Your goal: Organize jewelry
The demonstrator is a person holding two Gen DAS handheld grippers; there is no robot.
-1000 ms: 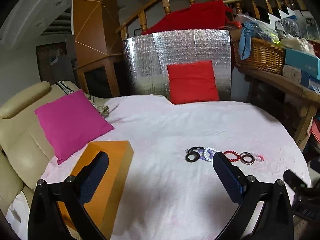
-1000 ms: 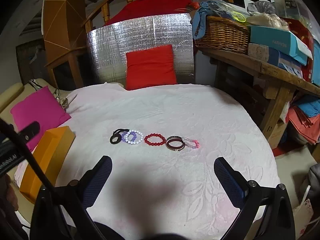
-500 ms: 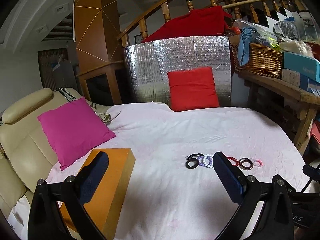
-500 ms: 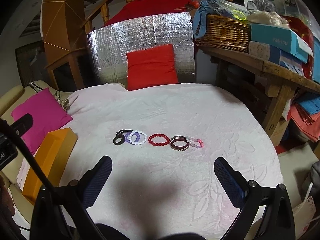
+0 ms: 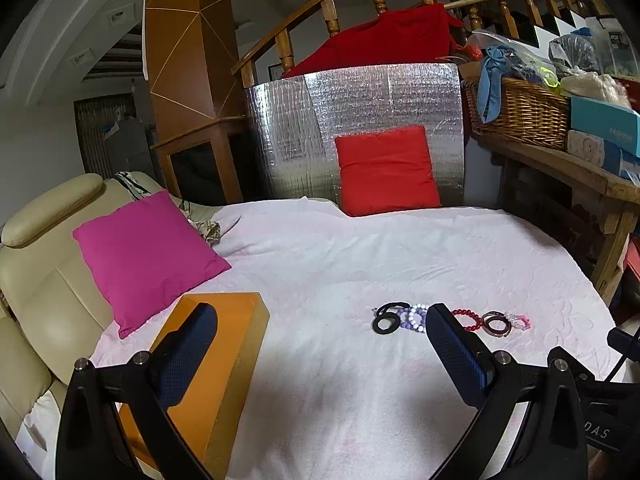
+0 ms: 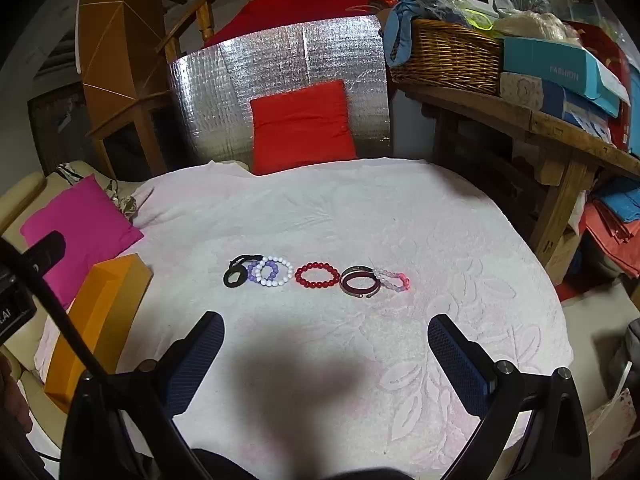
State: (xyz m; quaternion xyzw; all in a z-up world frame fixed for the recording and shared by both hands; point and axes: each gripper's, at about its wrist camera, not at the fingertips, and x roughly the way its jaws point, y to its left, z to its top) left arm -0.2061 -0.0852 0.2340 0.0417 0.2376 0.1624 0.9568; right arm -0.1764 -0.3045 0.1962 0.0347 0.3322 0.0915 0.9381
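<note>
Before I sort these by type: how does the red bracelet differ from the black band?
The red bracelet is a ring of round glossy beads; the black band is plain, matte and beadless. The red bracelet lies alone mid-row, apart from its neighbours; the black band sits at the row's left end, overlapping the purple beads. Both lie flat on the white cloth.

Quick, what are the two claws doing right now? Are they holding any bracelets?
Left claw: open, holding nothing, above the orange box.
Right claw: open, holding nothing; the bracelets lie on the cloth ahead.
</note>
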